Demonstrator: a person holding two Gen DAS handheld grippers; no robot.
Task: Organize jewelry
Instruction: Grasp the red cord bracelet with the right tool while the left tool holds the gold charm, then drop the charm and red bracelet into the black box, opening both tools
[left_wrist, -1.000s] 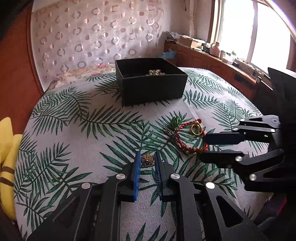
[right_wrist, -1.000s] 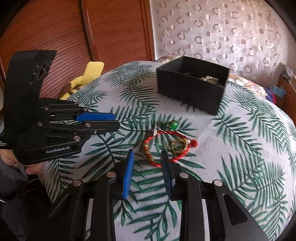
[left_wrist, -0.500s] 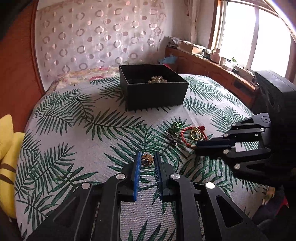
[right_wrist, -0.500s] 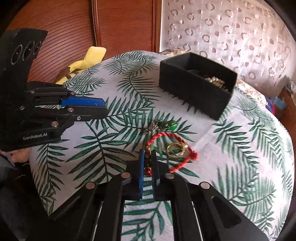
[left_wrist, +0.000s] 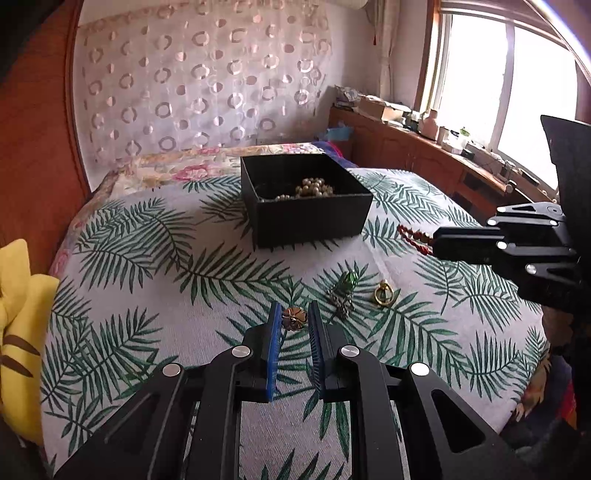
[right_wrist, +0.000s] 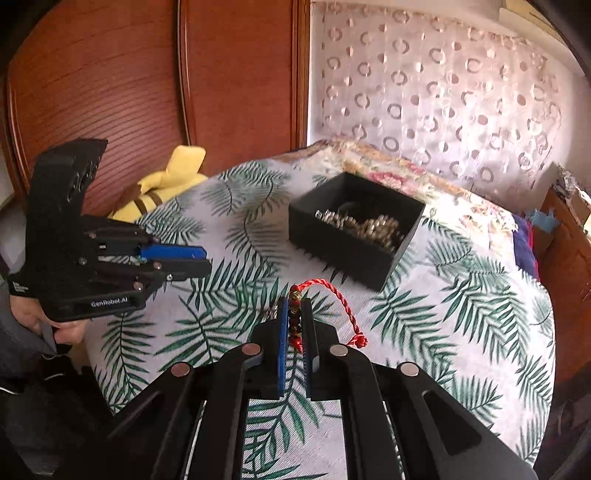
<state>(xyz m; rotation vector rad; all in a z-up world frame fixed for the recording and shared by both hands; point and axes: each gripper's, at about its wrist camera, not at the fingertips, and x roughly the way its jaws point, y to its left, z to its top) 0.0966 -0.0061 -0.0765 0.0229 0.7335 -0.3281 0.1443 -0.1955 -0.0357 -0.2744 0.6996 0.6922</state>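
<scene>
My left gripper (left_wrist: 294, 318) is shut on a small bronze flower-shaped piece (left_wrist: 294, 317) and holds it above the leaf-print cloth. My right gripper (right_wrist: 295, 309) is shut on a red beaded bracelet (right_wrist: 334, 299) and holds it lifted above the cloth; it also shows in the left wrist view (left_wrist: 413, 234), right of the box. A black open box (left_wrist: 306, 199) with pearl beads stands at the back of the table. A green-stone brooch (left_wrist: 343, 291) and a gold ring (left_wrist: 382, 293) lie on the cloth.
The round table (left_wrist: 147, 258) has a leaf-print cloth. A yellow plush toy (left_wrist: 18, 314) sits at its left edge. A wooden wardrobe (right_wrist: 147, 92) and a bed with a patterned curtain stand behind. A window sill with clutter is at the right.
My right gripper closed on the red bracelet and lifted it off the cloth toward the box, leaving the ring and brooch behind. My left gripper kept hold of the flower piece.
</scene>
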